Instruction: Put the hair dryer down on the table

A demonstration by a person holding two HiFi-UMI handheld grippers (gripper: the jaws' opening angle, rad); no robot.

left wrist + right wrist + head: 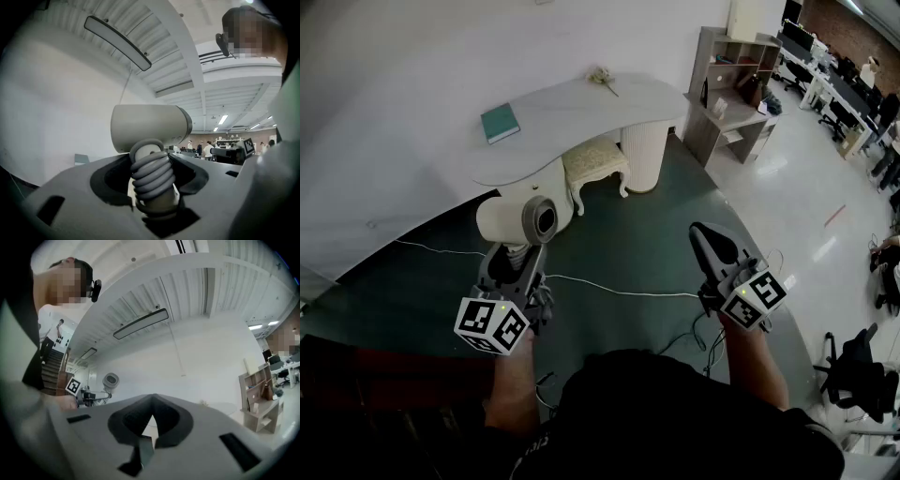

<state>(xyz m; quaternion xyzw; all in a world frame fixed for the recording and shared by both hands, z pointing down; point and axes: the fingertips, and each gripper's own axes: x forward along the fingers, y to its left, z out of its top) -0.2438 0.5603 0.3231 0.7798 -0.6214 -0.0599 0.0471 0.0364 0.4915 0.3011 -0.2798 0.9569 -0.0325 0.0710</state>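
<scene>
- Between its jaws, the left gripper (517, 264) is clamping the hair dryer (521, 218) by its cord-wrapped handle; it is probably rigid and top-heavy.
- Beside it, the right gripper (705, 239) is hanging closed, empty.

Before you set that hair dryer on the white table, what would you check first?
1. Grip: ok, the left gripper is shut on the cord-wrapped handle of the hair dryer.
2. Spare hand: ok, the right gripper is shut and empty.
3. Landing spot: ok, the table has bare top beside the green book.
4. Dryer over the table: not ok, it looks short of the edge.
5. Path: not ok, a white cable crosses the floor ahead.
</scene>
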